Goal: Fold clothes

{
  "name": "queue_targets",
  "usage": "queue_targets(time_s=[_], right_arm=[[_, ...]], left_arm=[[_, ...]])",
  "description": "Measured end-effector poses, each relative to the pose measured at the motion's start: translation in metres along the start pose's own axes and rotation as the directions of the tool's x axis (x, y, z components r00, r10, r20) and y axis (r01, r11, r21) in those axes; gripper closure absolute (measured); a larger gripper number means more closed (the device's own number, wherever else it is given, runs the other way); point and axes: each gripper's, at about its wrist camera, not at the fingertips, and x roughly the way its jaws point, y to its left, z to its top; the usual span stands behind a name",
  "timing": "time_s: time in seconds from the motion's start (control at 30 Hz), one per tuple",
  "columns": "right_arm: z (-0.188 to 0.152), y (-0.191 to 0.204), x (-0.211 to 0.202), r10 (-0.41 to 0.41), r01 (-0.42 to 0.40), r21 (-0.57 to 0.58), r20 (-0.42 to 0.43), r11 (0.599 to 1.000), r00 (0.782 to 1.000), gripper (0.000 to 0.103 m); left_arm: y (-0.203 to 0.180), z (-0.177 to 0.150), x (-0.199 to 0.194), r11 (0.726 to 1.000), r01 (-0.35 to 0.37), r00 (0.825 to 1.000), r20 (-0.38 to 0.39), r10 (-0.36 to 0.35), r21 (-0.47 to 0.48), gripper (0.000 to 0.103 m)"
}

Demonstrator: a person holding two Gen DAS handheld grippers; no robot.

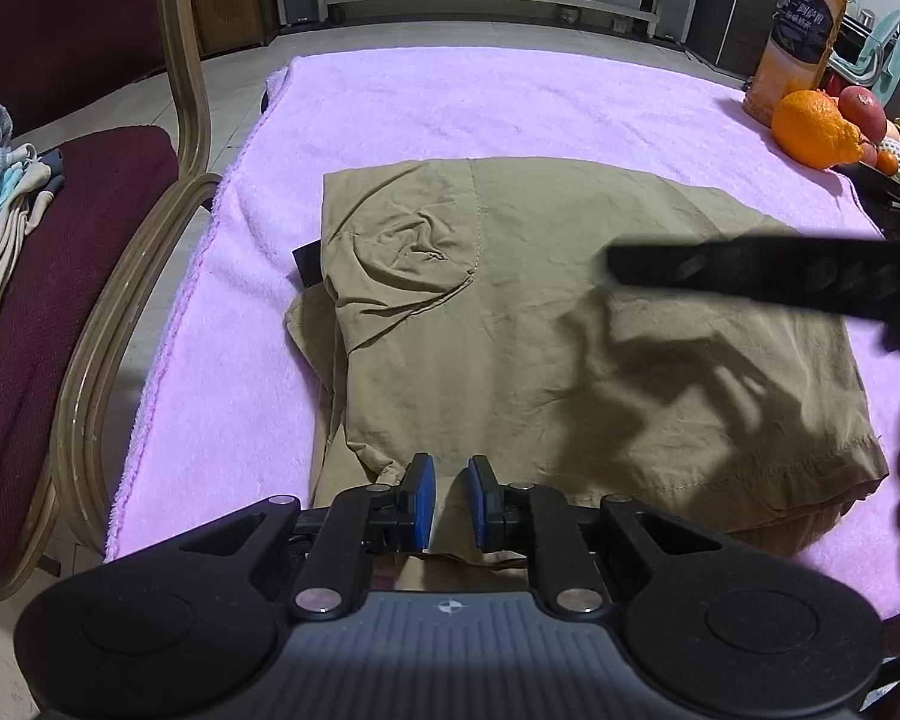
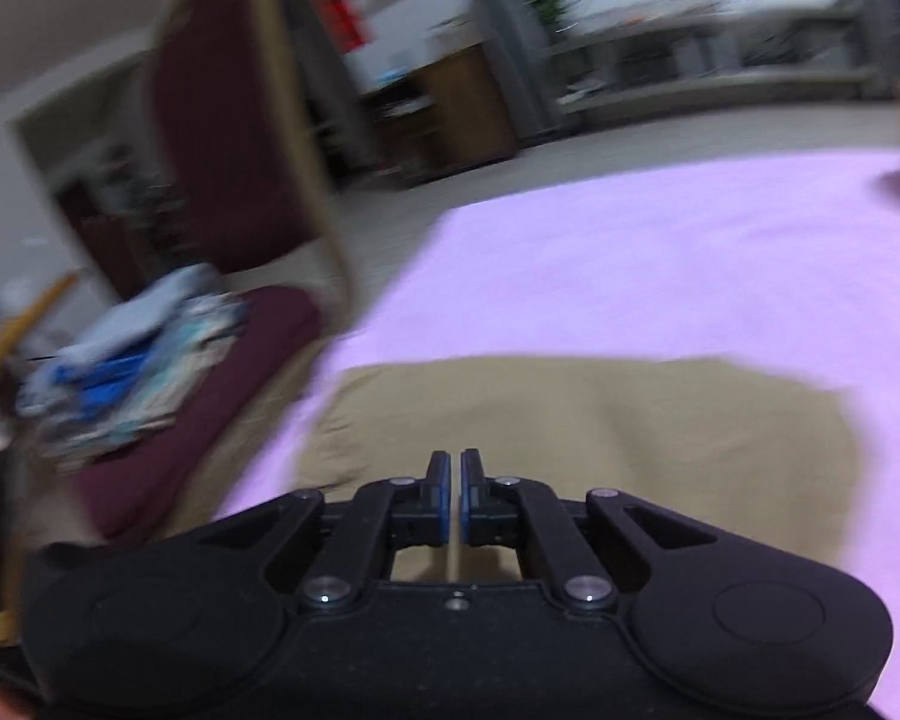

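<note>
A khaki garment (image 1: 510,324) lies partly folded on a pink towel (image 1: 450,102) that covers the table. My left gripper (image 1: 452,474) hovers over the garment's near edge, jaws slightly apart and holding nothing. My right gripper (image 2: 455,468) is above the garment (image 2: 600,420) in a blurred view, its jaws almost closed with nothing between them. A dark finger of the right gripper (image 1: 750,273) crosses the left wrist view from the right, above the cloth.
A maroon chair (image 1: 72,228) with a stack of folded clothes (image 1: 0,192) stands left of the table; it also shows in the right wrist view (image 2: 228,150). A juice bottle (image 1: 801,30) and fruit (image 1: 816,129) sit at the far right corner.
</note>
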Motion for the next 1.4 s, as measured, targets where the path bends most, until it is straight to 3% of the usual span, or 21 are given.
queue_targets(time_s=[0.1,0.13,0.2,0.27,0.33,0.43,0.5,0.53,0.63,0.73,0.8,0.87,0.97,1.07,1.1,1.2,1.3,1.4], right_arm=[[-0.004,-0.013,0.021,-0.007,0.009,0.039,-0.060,0.999,0.998,0.103],[-0.003,-0.025,0.022,0.006,-0.002,0.072,-0.052,0.997,0.999,0.103],[0.004,-0.049,0.008,-0.097,0.092,0.124,0.030,0.988,0.995,0.103],[0.012,-0.080,-0.008,-0.248,0.226,0.212,0.086,0.951,0.965,0.103],[0.012,-0.116,-0.023,-0.407,0.361,0.314,0.097,0.878,0.908,0.103],[0.005,-0.142,-0.051,-0.486,0.396,0.463,0.089,0.793,0.869,0.102],[0.005,-0.131,-0.067,-0.520,0.429,0.437,0.107,0.790,0.848,0.099],[0.005,-0.123,-0.074,-0.511,0.422,0.418,0.123,0.805,0.851,0.099],[0.008,-0.093,-0.087,-0.383,0.312,0.344,0.161,0.886,0.910,0.098],[0.008,-0.044,-0.077,-0.239,0.217,0.158,0.139,0.963,0.961,0.097],[0.001,-0.009,-0.061,-0.194,0.196,-0.014,0.101,0.980,0.976,0.093],[-0.008,0.018,-0.042,-0.182,0.190,-0.166,0.062,0.968,0.981,0.092],[-0.021,0.051,-0.012,-0.194,0.176,-0.374,-0.010,0.911,0.981,0.087],[-0.043,0.046,-0.010,-0.288,0.215,-0.533,-0.057,0.819,0.956,0.087],[-0.045,0.042,-0.019,-0.307,0.221,-0.546,-0.071,0.808,0.949,0.087],[-0.050,0.030,-0.048,-0.370,0.255,-0.538,-0.115,0.804,0.922,0.087],[-0.060,0.021,-0.069,-0.415,0.313,-0.509,-0.098,0.802,0.905,0.086],[-0.062,0.015,-0.071,-0.416,0.333,-0.461,-0.087,0.822,0.905,0.084]], left_arm=[[0.002,0.000,0.001,1.000,0.010,1.000,-0.003,-0.010,-0.004,0.089],[0.002,0.000,0.001,1.000,0.013,1.000,-0.003,-0.013,-0.005,0.089],[0.003,0.000,0.002,1.000,0.019,1.000,-0.004,-0.019,-0.007,0.088],[0.004,0.001,0.002,1.000,0.020,1.000,-0.006,-0.021,-0.011,0.088],[0.004,0.001,0.002,1.000,0.021,1.000,-0.008,-0.021,-0.015,0.088],[0.002,0.000,0.002,1.000,0.017,1.000,-0.005,-0.017,-0.012,0.088],[0.002,0.001,0.002,1.000,0.012,1.000,-0.004,-0.012,-0.010,0.088],[0.001,0.000,0.002,1.000,0.010,1.000,-0.003,-0.010,-0.009,0.088],[0.000,-0.001,0.001,1.000,0.002,1.000,0.001,-0.002,-0.005,0.088],[0.000,-0.001,0.001,1.000,0.000,1.000,0.006,0.000,-0.001,0.088],[0.000,-0.002,0.002,1.000,-0.001,1.000,0.008,0.001,-0.001,0.088],[-0.001,-0.003,0.001,1.000,-0.007,1.000,0.013,0.007,0.006,0.088],[-0.004,-0.004,0.001,1.000,-0.016,1.000,0.020,0.015,0.020,0.088],[-0.005,-0.006,0.001,1.000,-0.018,1.000,0.020,0.017,0.025,0.088],[-0.006,-0.006,0.001,0.999,-0.018,1.000,0.020,0.017,0.027,0.088],[-0.005,-0.006,-0.001,1.000,-0.004,1.000,0.020,0.004,0.022,0.087],[0.001,-0.008,-0.022,0.996,0.090,0.992,0.092,-0.090,0.002,0.090],[-0.004,-0.012,-0.050,0.980,0.191,0.956,0.217,-0.200,0.063,0.086]])
